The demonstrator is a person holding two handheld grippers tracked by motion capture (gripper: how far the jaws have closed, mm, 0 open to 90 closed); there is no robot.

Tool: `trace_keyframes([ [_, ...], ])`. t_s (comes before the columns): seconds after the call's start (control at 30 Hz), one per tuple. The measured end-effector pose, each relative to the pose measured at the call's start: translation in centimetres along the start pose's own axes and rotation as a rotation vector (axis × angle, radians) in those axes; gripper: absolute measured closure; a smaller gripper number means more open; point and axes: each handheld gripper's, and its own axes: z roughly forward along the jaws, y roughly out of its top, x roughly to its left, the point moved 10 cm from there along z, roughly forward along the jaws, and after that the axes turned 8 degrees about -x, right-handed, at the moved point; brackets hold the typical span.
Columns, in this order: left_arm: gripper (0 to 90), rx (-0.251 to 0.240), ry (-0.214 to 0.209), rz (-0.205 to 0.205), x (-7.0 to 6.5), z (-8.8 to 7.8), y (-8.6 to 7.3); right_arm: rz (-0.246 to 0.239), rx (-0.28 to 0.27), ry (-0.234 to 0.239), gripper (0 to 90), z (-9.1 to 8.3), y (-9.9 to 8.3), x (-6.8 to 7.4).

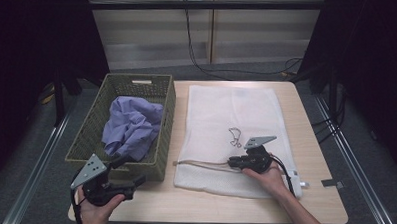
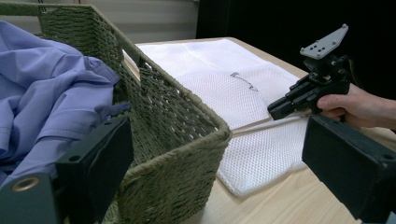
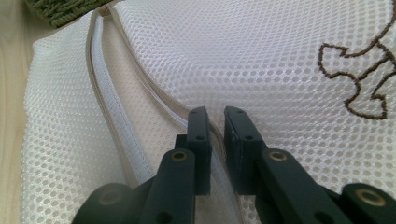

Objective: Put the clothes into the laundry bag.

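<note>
A white mesh laundry bag (image 1: 231,113) (image 2: 210,70) (image 3: 280,42) lies flat on the wooden table, its zipper (image 1: 199,164) (image 3: 107,107) running along the near edge. My right gripper (image 1: 230,163) (image 2: 275,109) (image 3: 217,126) rests low on the bag, shut on the upper zipper edge. Left of the bag stands a green woven basket (image 1: 167,116) (image 2: 177,121) holding a crumpled purple garment (image 1: 133,124) (image 2: 46,88). My left gripper (image 1: 129,172) (image 2: 215,163) hovers open at the basket's near right corner, holding nothing.
A brown stitched mark (image 1: 234,137) (image 3: 359,79) sits mid-bag. A small grey patch (image 1: 331,183) lies on the table (image 1: 315,146) near its right edge. Black cables (image 1: 198,57) trail on the floor beyond the table, and dark curtains flank both sides.
</note>
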Motion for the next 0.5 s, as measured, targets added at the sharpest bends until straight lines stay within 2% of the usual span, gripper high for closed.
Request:
trace_keyframes([
  [0.07, 8.8, 0.003, -0.006, 0.002, -0.07, 0.06, -0.02, 0.0, 0.001, 0.007, 81.4, 0.02, 0.0, 0.07],
  [0.13, 8.7, 0.004, -0.008, 0.001, -0.1, 0.08, -0.03, 0.022, 0.002, 0.022, 84.3, 0.05, -0.01, 0.09],
  [0.23, 8.7, 0.004, -0.006, -0.001, -0.05, 0.03, -0.02, 0.016, 0.009, 0.024, 88.5, 0.11, -0.01, 0.13],
  [0.5, 8.8, -0.002, -0.002, -0.004, 0.1, -0.26, -0.03, 0.061, -0.003, 0.035, 89.6, -0.19, 0.4, 0.04],
])
